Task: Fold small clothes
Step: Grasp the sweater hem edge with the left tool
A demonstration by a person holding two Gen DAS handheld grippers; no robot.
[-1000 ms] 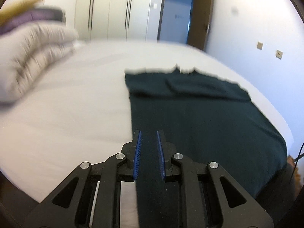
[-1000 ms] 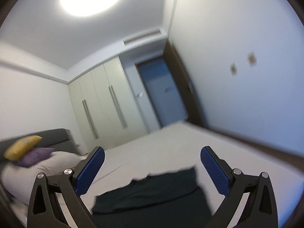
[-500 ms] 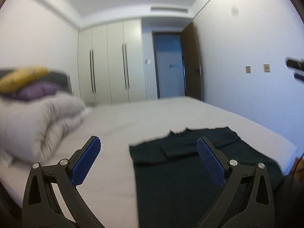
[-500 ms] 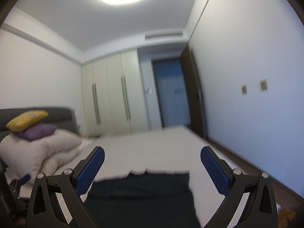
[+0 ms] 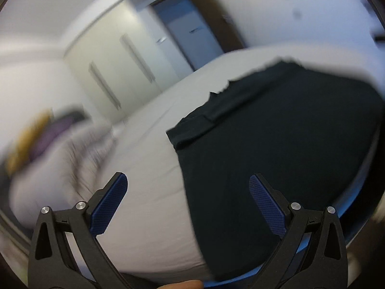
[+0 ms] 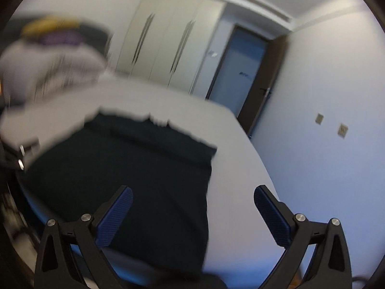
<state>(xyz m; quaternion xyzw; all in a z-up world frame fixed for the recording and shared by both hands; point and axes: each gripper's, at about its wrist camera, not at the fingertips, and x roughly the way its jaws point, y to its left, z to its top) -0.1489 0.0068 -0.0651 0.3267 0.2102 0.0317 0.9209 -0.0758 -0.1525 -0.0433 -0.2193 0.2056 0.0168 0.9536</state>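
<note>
A dark green garment (image 5: 276,139) lies spread flat on the white bed (image 5: 144,168), with a folded band along its far edge. It also shows in the right wrist view (image 6: 125,168). My left gripper (image 5: 187,204) is open and empty, held above the garment's left edge near the bed's front. My right gripper (image 6: 192,214) is open and empty, held above the garment's right edge. Both views are blurred by motion.
A rumpled white duvet (image 5: 55,168) with a purple and a yellow pillow (image 6: 48,27) lies at the bed's left end. Wardrobes (image 6: 168,48) and a door (image 6: 243,72) stand beyond the bed. A wall (image 6: 324,144) runs along the right.
My left gripper let go of the garment, opened wide and lifted, then tilted down to the left. My right gripper stayed open and swung down toward the garment's right edge.
</note>
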